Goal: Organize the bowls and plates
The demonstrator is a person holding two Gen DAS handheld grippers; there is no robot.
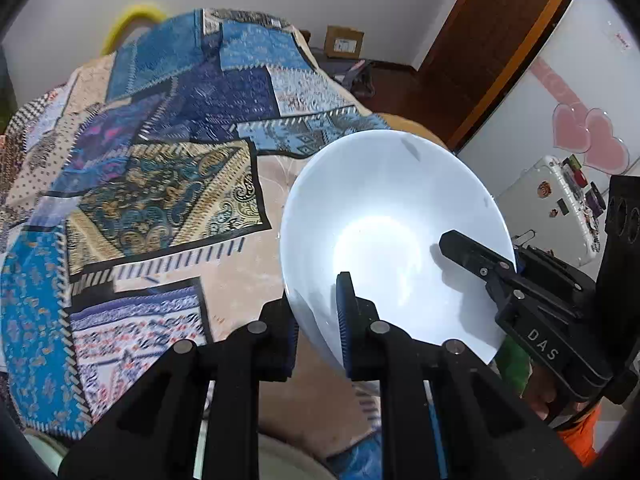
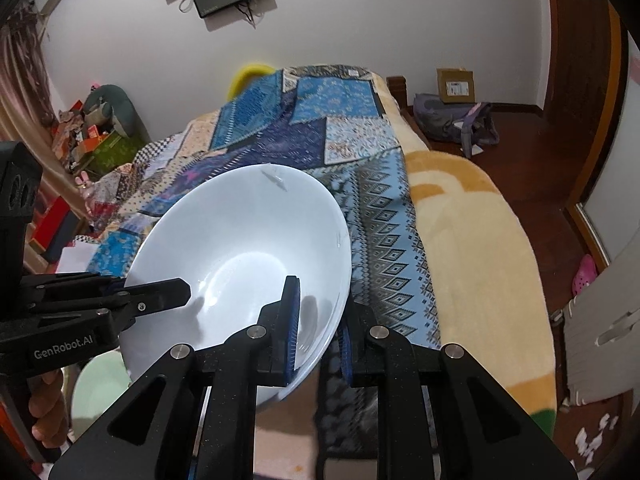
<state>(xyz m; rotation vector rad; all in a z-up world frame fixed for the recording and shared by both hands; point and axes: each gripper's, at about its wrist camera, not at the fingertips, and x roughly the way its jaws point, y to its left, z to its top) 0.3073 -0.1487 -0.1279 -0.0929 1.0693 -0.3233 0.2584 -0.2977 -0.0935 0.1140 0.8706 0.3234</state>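
Note:
A large white bowl (image 1: 384, 216) is held tilted above the bed by both grippers. My left gripper (image 1: 316, 328) is shut on the bowl's near rim, one blue-padded finger inside, one outside. My right gripper (image 1: 472, 256) comes in from the right and grips the opposite rim. In the right wrist view the bowl (image 2: 248, 232) fills the middle. My right gripper (image 2: 318, 328) clamps its right rim, and my left gripper (image 2: 160, 296) holds the left rim. A pale green dish (image 2: 100, 388) lies below at lower left, partly hidden.
A patchwork blue cloth (image 1: 160, 160) covers the bed, over a cream blanket (image 2: 472, 248). A white fridge (image 1: 560, 200) with stickers stands right. A backpack (image 2: 456, 124) and a cardboard box (image 2: 454, 86) sit on the wooden floor. Cluttered boxes (image 2: 88, 132) lie far left.

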